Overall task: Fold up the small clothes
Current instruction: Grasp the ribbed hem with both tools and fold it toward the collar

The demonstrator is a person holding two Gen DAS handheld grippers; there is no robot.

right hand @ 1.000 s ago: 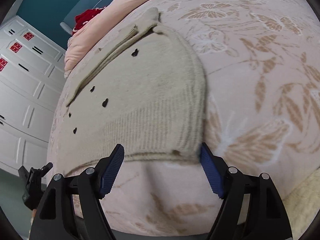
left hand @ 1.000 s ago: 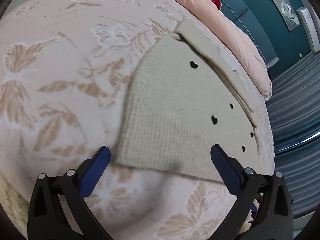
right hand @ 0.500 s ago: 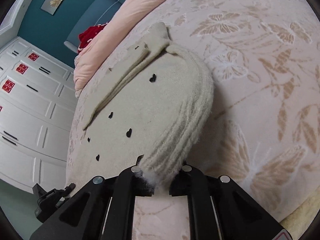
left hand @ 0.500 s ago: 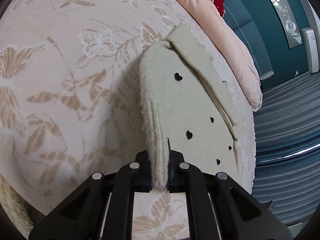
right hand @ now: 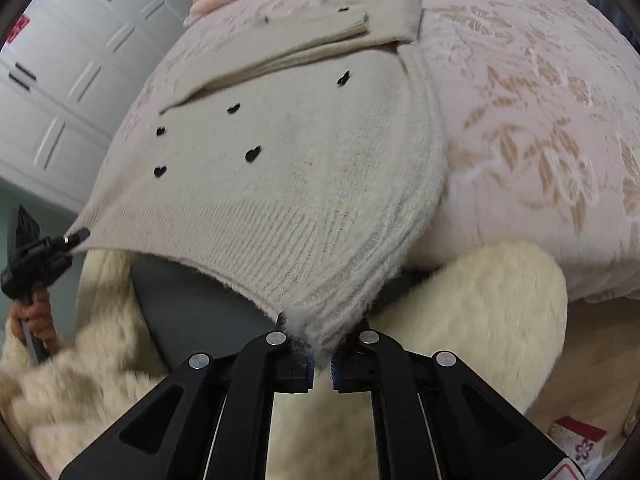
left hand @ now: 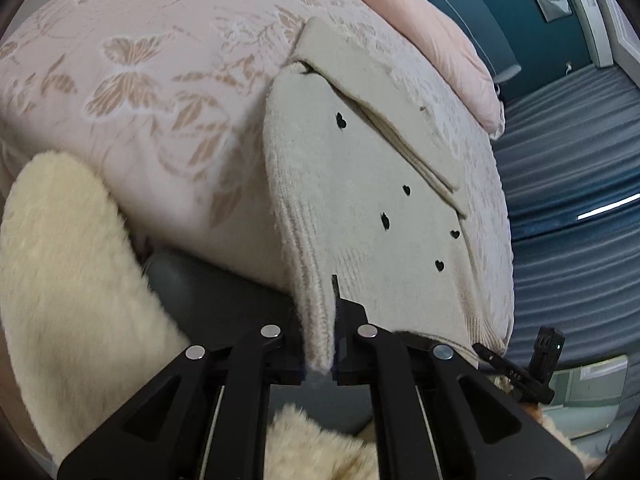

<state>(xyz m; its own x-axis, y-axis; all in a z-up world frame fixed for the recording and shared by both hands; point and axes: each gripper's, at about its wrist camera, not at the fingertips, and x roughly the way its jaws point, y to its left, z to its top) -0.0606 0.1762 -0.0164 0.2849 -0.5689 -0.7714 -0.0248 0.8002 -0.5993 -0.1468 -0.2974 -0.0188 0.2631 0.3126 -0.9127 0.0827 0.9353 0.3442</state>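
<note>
Both tools are gripping the hem of a beige knit sweater [left hand: 376,208] dotted with black hearts: the left tool [left hand: 320,364] and right tool [right hand: 320,356] are each clamping a corner, the garment lying stretched across the butterfly-patterned bedspread [left hand: 160,80].

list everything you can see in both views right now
sweater: one, beige knit with small black hearts, on the bed, bottom hem pulled off the near edge
bedspread: one, pale pink with tan butterflies and leaves, covering the bed
quilt: one, plain pink, bunched at the far end of the bed
wardrobe: one, white panelled doors, beyond the bed
fluffy sleeves: cream, person's arms at the near edge
left gripper: black, shut on one hem corner
right gripper: black, blue pads, shut on the other hem corner
</note>
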